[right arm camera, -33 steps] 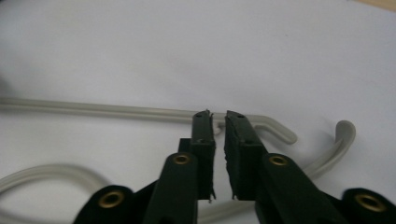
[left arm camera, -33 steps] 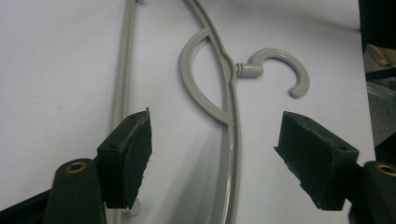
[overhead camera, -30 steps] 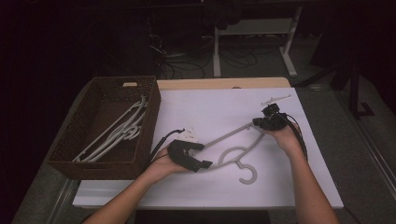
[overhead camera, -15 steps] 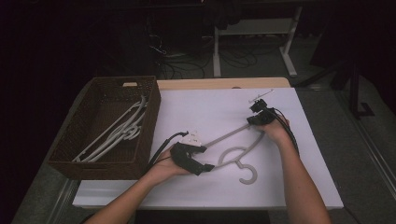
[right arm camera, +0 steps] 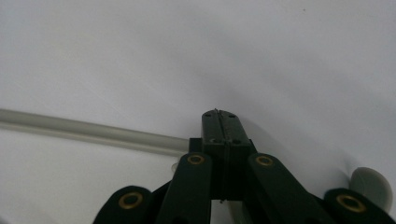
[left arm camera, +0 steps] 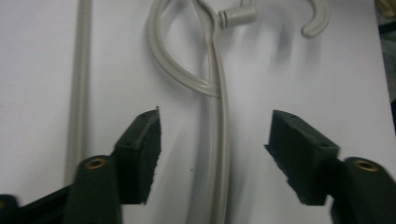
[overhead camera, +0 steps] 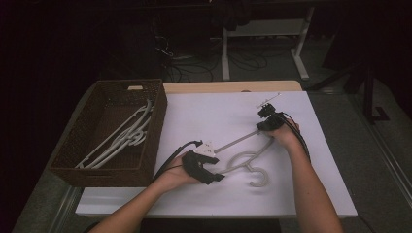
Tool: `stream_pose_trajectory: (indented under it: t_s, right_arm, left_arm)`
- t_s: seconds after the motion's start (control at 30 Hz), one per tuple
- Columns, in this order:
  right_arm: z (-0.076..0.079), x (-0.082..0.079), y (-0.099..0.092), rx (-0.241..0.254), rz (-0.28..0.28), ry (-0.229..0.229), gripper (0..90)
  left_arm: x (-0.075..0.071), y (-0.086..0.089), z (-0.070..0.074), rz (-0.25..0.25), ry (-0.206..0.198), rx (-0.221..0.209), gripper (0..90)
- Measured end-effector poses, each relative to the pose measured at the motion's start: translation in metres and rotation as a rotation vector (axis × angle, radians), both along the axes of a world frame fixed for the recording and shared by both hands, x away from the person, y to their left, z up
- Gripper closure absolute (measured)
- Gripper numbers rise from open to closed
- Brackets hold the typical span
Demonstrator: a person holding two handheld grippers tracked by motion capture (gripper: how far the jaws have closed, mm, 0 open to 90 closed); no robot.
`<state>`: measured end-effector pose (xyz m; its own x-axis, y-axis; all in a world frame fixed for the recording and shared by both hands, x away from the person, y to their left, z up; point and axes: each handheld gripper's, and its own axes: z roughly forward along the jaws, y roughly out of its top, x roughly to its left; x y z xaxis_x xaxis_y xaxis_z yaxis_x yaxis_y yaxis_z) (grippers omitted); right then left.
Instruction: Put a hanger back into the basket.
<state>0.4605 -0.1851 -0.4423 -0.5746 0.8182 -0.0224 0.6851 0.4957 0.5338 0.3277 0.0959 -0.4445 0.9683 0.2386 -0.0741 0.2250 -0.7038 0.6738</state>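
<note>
Left gripper (left arm camera: 215, 163) had just been closing, jaws apart around the hanger (left arm camera: 215, 116) arm; right gripper (right arm camera: 223, 140) clamped its corner.

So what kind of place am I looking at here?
Probably a lab or workshop set up for recording handling demonstrations: a white-topped table in a dark room, loose cables on the floor, a bare desk frame behind, and a wicker basket of plastic hangers.
</note>
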Motion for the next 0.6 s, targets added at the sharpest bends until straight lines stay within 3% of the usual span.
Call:
stream_pose_trajectory:
  t_s: [0.2,0.6]
  right_arm:
    - [0.0,0.001,0.002,-0.001,-0.001,0.008,89.3]
    - [-0.003,0.003,0.005,-0.012,0.003,0.021,89.3]
  left_arm:
    - [-0.001,-0.012,-0.006,-0.035,-0.004,0.06,51.4]
    - [0.002,-0.023,-0.004,-0.036,-0.014,0.1,75.7]
